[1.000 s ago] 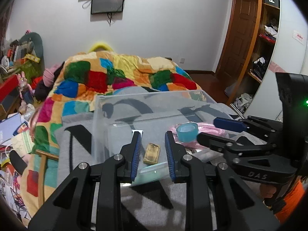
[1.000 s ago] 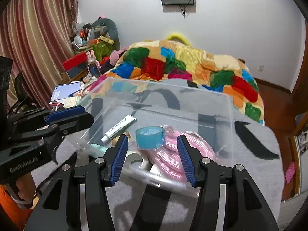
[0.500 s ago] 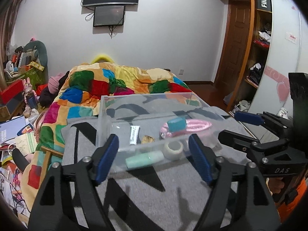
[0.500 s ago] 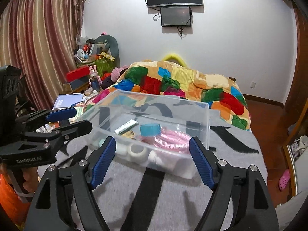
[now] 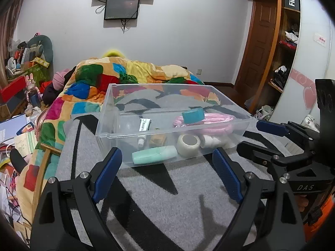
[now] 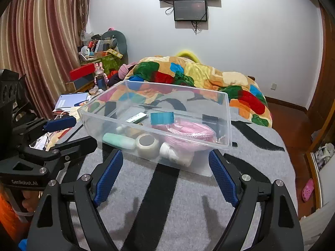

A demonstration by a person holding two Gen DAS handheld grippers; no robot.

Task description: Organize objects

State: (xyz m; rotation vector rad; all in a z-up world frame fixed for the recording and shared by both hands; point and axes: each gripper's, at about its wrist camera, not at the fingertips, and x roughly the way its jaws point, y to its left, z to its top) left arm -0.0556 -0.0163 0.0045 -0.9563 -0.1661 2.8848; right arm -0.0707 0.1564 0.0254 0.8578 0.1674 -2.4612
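A clear plastic bin stands on the grey and black blanket. Inside lie a blue tape roll, a pink coiled rope, a mint green tube, a clear tape roll, a white tube and a white bottle. My left gripper is open and empty, in front of the bin. My right gripper is open and empty, also in front of the bin.
A colourful patchwork quilt covers the bed behind the bin. Cluttered shelves and papers lie at the left. A wooden door and wardrobe stand at the right. The grey blanket spreads under both grippers.
Both grippers have opened wide and pulled back from over the bin. The objects now rest inside the bin, and the view has dropped lower.
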